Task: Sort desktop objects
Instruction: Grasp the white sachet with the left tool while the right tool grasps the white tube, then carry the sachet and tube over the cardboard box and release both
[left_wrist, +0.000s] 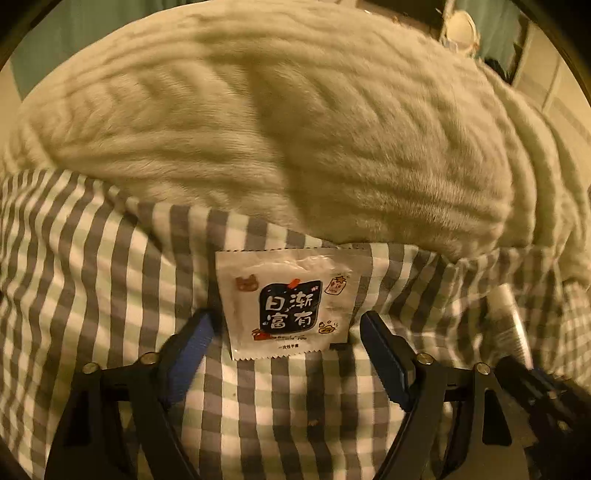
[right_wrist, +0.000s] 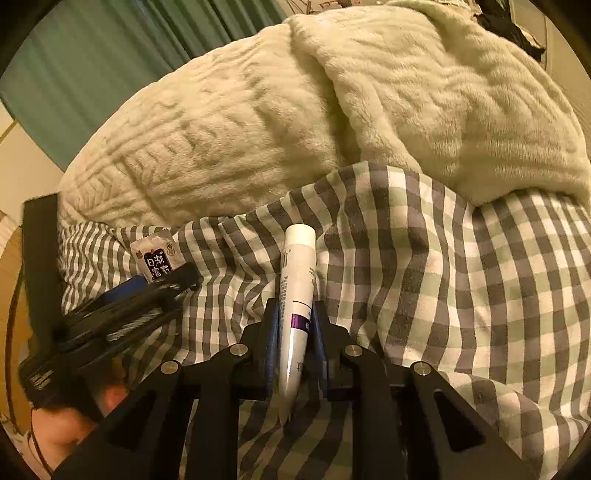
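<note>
Between wide-spread left gripper (left_wrist: 288, 325) jaws, sachet (left_wrist: 288, 302) reading "日渐富有"; right gripper (right_wrist: 294, 312) clamping white tube (right_wrist: 297, 291).

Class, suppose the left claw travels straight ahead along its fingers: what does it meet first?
Probably the white sachet, lying flat on the checked sheet between the open left claw fingers; beyond it, the cream fleece blanket.

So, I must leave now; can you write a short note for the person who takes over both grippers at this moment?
Left gripper: open, its fingers on either side of the white sachet, not closed on it.
Right gripper: shut on the white tube, cap pointing away from the camera.
Both lie on the checked cloth, beside the cream fleece blanket.
Done: tube gripped.
Left: grip the sachet, place both; no sorting spot is visible.
</note>
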